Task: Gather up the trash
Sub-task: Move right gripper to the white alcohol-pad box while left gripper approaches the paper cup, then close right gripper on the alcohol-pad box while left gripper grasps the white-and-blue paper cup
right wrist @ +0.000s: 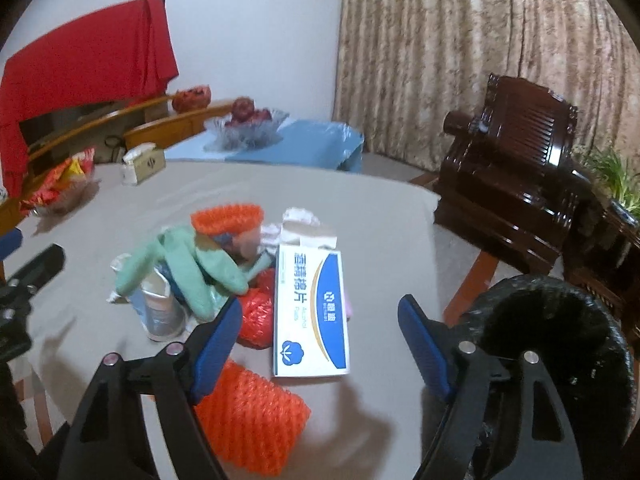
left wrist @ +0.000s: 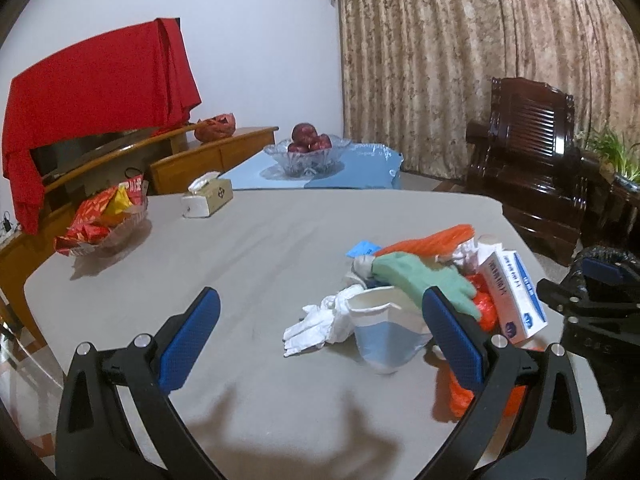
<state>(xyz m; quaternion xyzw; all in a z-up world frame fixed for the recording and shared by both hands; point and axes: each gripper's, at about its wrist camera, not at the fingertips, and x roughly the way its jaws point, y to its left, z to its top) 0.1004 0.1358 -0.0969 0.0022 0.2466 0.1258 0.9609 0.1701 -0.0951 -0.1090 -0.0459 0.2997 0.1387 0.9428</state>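
Two grippers hang over a heap of rubbish on the grey table [left wrist: 248, 240], and neither holds anything. In the left wrist view, the left gripper [left wrist: 320, 332] stands wide open at the bottom of the frame, its right blue pad in front of the green glove [left wrist: 420, 280]; a crumpled white glove [left wrist: 320, 320] and a squashed paper cup [left wrist: 384, 332] lie between the fingers' lines, just ahead. To do this well, I'd say it should ease down onto one light piece and pinch it low, so the pile doesn't scatter. In the right wrist view, the right gripper [right wrist: 320, 344] is also open, with the white-and-blue box [right wrist: 310, 316] lying flat between its pads, untouched as far as I can tell. Orange foam netting [right wrist: 248, 420] sits lower left, and a black-lined bin [right wrist: 560, 328] waits at lower right, beside the table. The box looks stiff and easy to clamp across its width.
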